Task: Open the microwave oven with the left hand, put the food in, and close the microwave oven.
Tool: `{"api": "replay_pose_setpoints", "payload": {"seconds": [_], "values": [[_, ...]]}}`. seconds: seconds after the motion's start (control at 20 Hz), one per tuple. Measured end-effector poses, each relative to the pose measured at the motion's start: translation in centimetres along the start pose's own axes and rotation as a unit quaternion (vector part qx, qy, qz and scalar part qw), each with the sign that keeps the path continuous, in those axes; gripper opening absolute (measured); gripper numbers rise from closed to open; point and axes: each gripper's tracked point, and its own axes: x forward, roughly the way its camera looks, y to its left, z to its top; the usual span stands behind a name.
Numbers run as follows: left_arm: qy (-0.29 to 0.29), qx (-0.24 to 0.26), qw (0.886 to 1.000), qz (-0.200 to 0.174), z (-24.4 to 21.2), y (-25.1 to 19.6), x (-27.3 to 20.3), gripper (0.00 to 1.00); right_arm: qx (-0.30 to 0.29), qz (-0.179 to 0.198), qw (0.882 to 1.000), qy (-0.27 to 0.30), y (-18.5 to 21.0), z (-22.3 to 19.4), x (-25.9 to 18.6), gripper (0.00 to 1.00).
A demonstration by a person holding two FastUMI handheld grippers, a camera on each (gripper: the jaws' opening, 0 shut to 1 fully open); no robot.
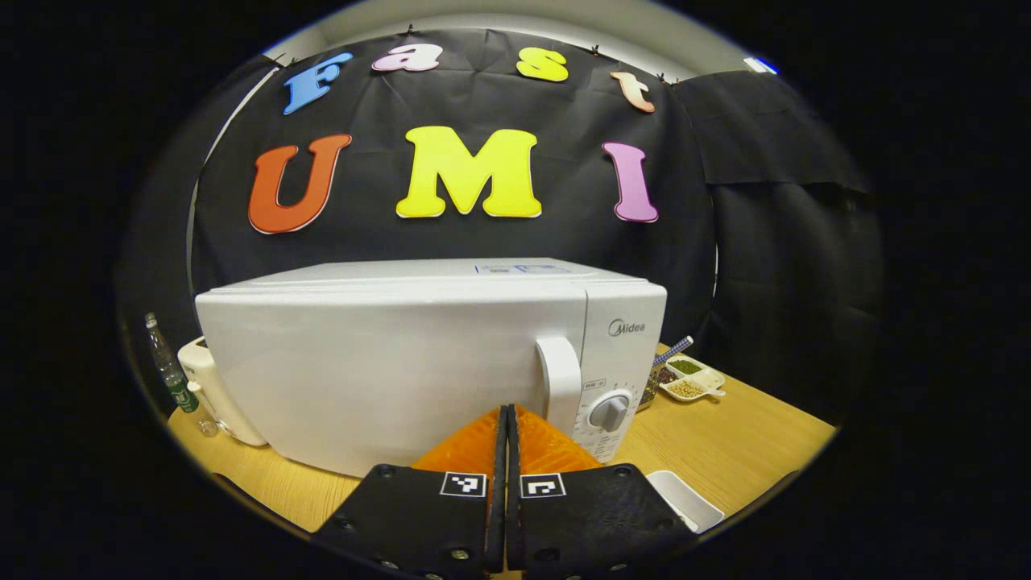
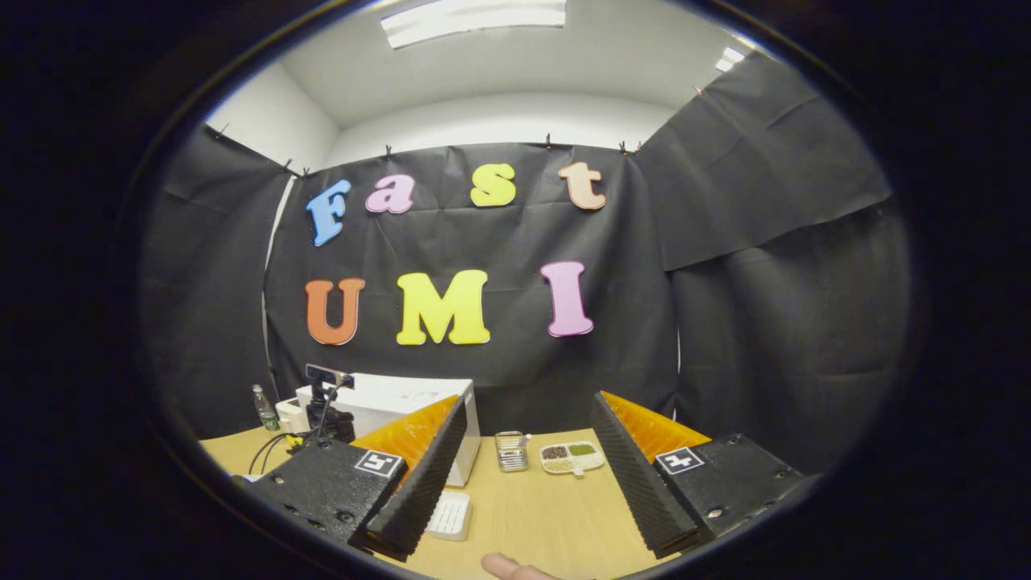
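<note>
- In the left gripper view, the left gripper [image 1: 506, 419] has its fingers pressed together with nothing between them, aimed at the microwave oven [image 1: 403, 362], whose door is closed.
- The door handle [image 1: 560, 385] stands at about 1 o'clock from the fingertips, near but apart from them.
- A white dish [image 1: 685, 499] lies on the wooden table [image 1: 741, 443] at 4 o'clock; whether it holds the food I cannot tell.
- In the right gripper view, the right gripper [image 2: 523, 451] is spread wide and empty, with a white tray [image 2: 449, 514] at 7 o'clock below it and the microwave farther off at 10 o'clock.
- Risk: closed fingers cannot hook the handle; pushing in like this could shove the oven back.
- Risk: a pull off to one side could let the fingers slip off the smooth handle.
</note>
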Motion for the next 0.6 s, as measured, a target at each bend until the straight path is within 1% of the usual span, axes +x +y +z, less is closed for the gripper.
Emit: {"api": "replay_pose_setpoints", "payload": {"seconds": [0.05, 0.1, 0.15, 0.2, 0.25, 0.3, 0.35, 0.4, 0.45, 0.5, 0.55, 0.6], "values": [[-0.007, 0.001, 1.0, 0.005, 0.8, 0.1, -1.0, 0.13, 0.001, -0.001, 1.0, -0.002, -0.1, 0.0, -0.6, 0.99], [-0.015, 0.003, 1.0, 0.014, 1.8, 0.4, -2.2, 0.01, 0.002, -0.001, 1.0, -0.002, 0.1, 0.1, -0.8, 0.99], [-0.022, 0.002, 0.999, 0.031, 2.4, 0.8, -3.5, 0.31, 0.002, 0.002, 1.0, -0.001, 0.3, 0.0, -1.1, 0.99], [-0.034, 0.006, 0.999, 0.034, 3.3, 0.9, -4.5, 0.62, 0.002, 0.007, 1.0, -0.002, 0.9, 0.3, -1.1, 0.88], [-0.046, 0.009, 0.998, 0.042, 4.2, 0.9, -5.7, 0.92, 0.002, 0.012, 1.0, -0.004, 1.4, 0.5, -1.5, 0.88], [-0.055, 0.012, 0.997, 0.051, 5.1, 1.2, -6.9, 0.94, 0.001, 0.016, 1.0, -0.006, 1.7, 0.7, -1.9, 0.99], [-0.058, 0.01, 0.996, 0.06, 5.7, 1.4, -8.1, 0.94, 0.0, 0.019, 1.0, -0.008, 2.0, 0.9, -2.3, 0.99], [-0.061, 0.008, 0.996, 0.064, 6.3, 1.5, -9.4, 0.84, 0.002, 0.021, 1.0, -0.011, 2.3, 1.2, -2.6, 0.99], [-0.064, 0.004, 0.996, 0.069, 7.1, 1.7, -10.8, 0.94, 0.003, 0.023, 1.0, -0.015, 2.6, 1.5, -3.1, 0.99], [-0.071, 0.001, 0.995, 0.071, 8.2, 1.8, -12.2, 0.94, 0.005, 0.025, 1.0, -0.014, 2.9, 1.7, -3.5, 0.99], [-0.082, -0.001, 0.993, 0.086, 9.3, 2.5, -13.7, 0.94, 0.008, 0.027, 0.999, -0.016, 3.2, 1.7, -4.1, 0.99], [-0.086, -0.007, 0.99, 0.108, 9.9, 3.6, -15.2, 0.94, 0.011, 0.028, 0.999, -0.02, 3.6, 2.2, -4.9, 0.99]]}}
